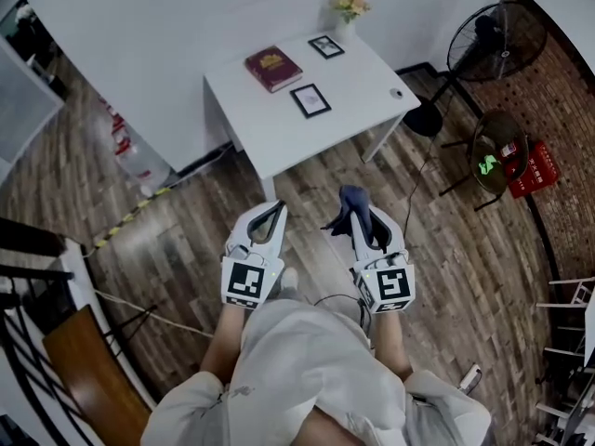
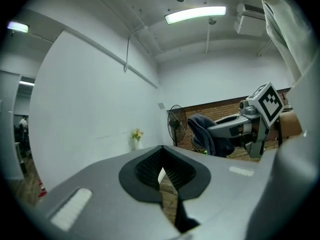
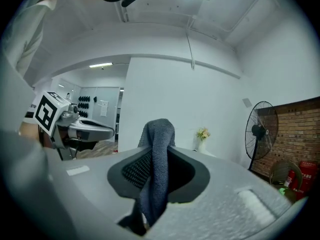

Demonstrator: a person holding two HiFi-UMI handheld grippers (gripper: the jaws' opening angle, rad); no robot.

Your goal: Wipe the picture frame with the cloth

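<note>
In the head view, the person is standing on the wooden floor (image 1: 186,240), well apart from the white counter (image 1: 279,133). 2 picture frames are lying on that counter: the nearer picture frame (image 1: 310,99) beside a red book (image 1: 272,68), the farther frame (image 1: 325,46) near the flowers (image 1: 350,4). The left tool (image 1: 277,210) is pointing toward the counter with its jaws drawn together and nothing between them. Just beside it, the right tool (image 1: 363,217) is gripping a dark blue cloth (image 1: 351,201), which is bunching up above the jaw tips. A fan (image 1: 491,40) is standing to the right.

In the left gripper view, the left tool (image 2: 162,170) is showing its jaws meeting at the tips, empty. The right tool (image 2: 227,129) is carrying the cloth (image 2: 201,130) over to the right.

In the right gripper view, the right tool (image 3: 155,170) is clamping the cloth (image 3: 159,134), which is draping down between its pads (image 3: 132,171).
</note>
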